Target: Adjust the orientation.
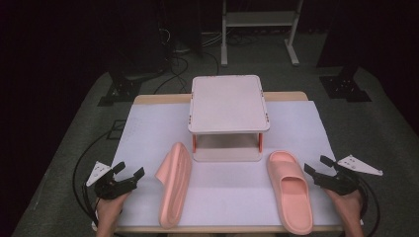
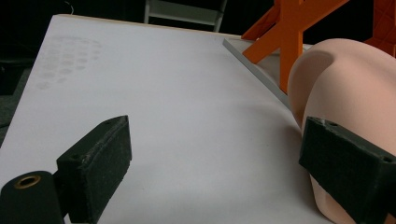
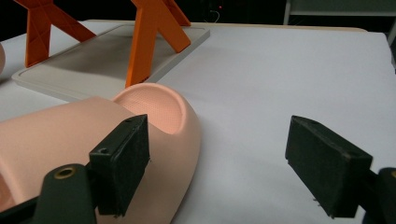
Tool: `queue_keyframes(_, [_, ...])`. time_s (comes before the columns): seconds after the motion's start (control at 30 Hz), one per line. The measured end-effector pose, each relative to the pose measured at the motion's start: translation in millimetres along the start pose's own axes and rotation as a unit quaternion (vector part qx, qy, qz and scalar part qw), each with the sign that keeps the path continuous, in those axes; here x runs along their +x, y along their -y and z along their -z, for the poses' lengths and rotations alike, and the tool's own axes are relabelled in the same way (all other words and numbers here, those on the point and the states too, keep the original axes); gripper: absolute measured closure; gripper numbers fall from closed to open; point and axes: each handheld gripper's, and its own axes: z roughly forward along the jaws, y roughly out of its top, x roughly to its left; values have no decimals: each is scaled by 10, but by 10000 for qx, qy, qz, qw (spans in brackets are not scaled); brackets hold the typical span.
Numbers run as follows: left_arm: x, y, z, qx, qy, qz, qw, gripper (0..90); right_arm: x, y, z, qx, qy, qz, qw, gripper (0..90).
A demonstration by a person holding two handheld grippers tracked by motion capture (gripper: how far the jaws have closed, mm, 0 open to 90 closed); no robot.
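Observation:
Two pink slide slippers lie on the white table cover. The left slipper (image 1: 174,185) rests tipped on its side; its rounded end (image 2: 348,93) bulges at the right of the left gripper view. The right slipper (image 1: 290,190) sits sole down, its open heel (image 3: 161,112) close to my right gripper's left jaw. My left gripper (image 1: 129,176) stands open on the table to the left of the tipped slipper, empty (image 2: 212,163). My right gripper (image 1: 317,168) is open beside the right slipper's right edge, nothing between its jaws (image 3: 217,154).
A small two-tier rack (image 1: 228,102) with a pale top, orange legs (image 3: 147,42) and a grey base plate (image 3: 93,58) stands at the table's middle back. Cables trail on the floor left and right. A metal frame (image 1: 259,19) stands beyond the table.

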Motion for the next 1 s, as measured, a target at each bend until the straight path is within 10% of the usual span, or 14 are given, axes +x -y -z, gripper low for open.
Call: queue_keyframes(1.0, [-183, 111, 167, 24, 135, -121, 9998, 91, 15, -25, 10, -142, -16, -34, 9999, 211])
